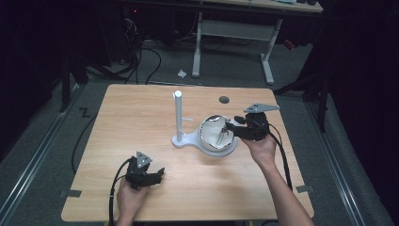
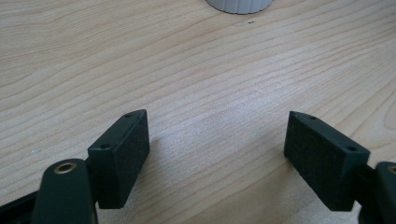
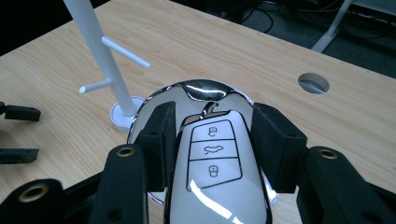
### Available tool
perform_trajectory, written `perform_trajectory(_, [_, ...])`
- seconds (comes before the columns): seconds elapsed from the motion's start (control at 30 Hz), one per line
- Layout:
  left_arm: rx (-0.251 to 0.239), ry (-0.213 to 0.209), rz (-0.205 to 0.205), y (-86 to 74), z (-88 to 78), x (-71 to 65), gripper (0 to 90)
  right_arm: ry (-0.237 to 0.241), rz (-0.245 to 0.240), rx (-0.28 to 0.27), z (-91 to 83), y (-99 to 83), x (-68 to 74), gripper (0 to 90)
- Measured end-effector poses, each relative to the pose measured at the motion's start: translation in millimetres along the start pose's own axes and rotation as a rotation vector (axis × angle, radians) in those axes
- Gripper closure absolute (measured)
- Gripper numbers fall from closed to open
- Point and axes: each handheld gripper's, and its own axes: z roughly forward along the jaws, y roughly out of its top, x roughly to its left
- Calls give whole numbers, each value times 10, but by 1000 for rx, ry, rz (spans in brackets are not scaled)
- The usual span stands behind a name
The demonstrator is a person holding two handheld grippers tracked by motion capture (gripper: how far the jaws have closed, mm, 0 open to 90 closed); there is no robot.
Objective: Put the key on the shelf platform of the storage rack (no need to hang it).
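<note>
A: Where are your hands sitting?

B: Your left hand (image 1: 129,195) is resting low at the near-left part of the table (image 1: 141,113), holding the left gripper (image 1: 157,175) just above the wood, its jaws pointing toward the middle. Your right forearm is reaching in from the near-right edge, and your right hand (image 1: 260,148) is carrying the right gripper (image 1: 225,127) over the white bowl (image 1: 226,149).

A: How are the tools standing?

B: The left gripper (image 2: 217,154) is gaping wide with nothing but bare wood between its pads. The right gripper (image 3: 212,140) is pinching a car key (image 3: 215,172), white with chrome trim and three buttons, one pad on each long side. The key is hanging over the bowl, just beside the white stand (image 3: 100,51).

A: And the room around you?

B: The stand's base is touching the bowl at the table's centre, its post upright with two short pegs. A round hole (image 1: 224,99) is lying toward the far edge, apart from both. The wood between your left gripper and the bowl's rim (image 2: 239,5) is lying open.
</note>
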Motion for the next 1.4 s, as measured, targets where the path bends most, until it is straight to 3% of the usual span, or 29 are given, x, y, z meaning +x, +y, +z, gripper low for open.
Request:
perform_trajectory(0.77, [0, 0, 0, 0, 0, 0, 229, 25, 10, 29, 233, -32, 44, 519])
perform_trajectory(1.4, [0, 0, 1, 1, 0, 1, 228, 35, 22, 73, 533, -86, 106, 519])
